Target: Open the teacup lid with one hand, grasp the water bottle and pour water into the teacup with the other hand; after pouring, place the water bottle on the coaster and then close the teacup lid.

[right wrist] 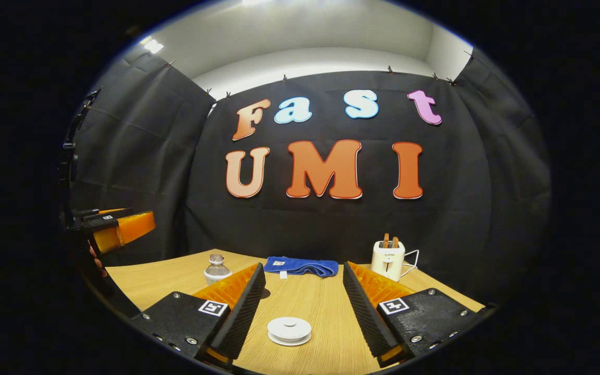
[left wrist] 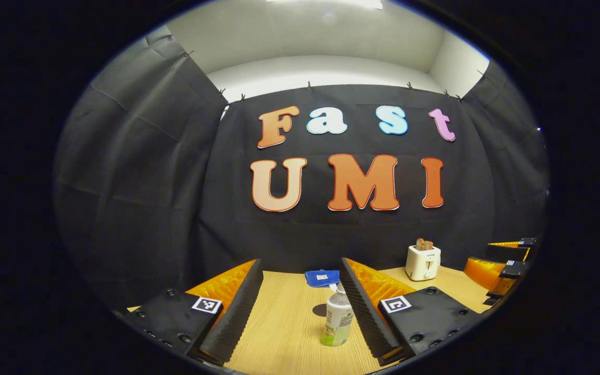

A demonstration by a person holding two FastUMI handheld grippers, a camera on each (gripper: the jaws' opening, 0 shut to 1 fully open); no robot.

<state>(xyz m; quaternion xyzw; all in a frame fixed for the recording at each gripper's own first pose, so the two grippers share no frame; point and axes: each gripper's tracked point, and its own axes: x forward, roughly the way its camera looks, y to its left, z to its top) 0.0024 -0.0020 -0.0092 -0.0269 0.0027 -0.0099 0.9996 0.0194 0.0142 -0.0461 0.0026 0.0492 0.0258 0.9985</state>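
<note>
In the left gripper view my left gripper (left wrist: pixel 300 261) is open above the wooden table (left wrist: pixel 279 333). A clear water bottle (left wrist: pixel 337 319) with a white and green label stands upright between the fingers, close against the right one. Behind the bottle lies a dark round coaster (left wrist: pixel 319 310), partly hidden by it. In the right gripper view my right gripper (right wrist: pixel 303 265) is open too. A low white teacup with its lid on (right wrist: pixel 289 330) sits on the table between its fingers, touching neither. The bottle (right wrist: pixel 217 269) shows again at the back left, behind the left finger.
A folded blue cloth (right wrist: pixel 300 266) lies at the table's far edge by the black wall. A white toaster (right wrist: pixel 388 259) with bread in it stands at the back right. The other gripper appears at the far right (left wrist: pixel 505 265) and far left (right wrist: pixel 117 228) of the views.
</note>
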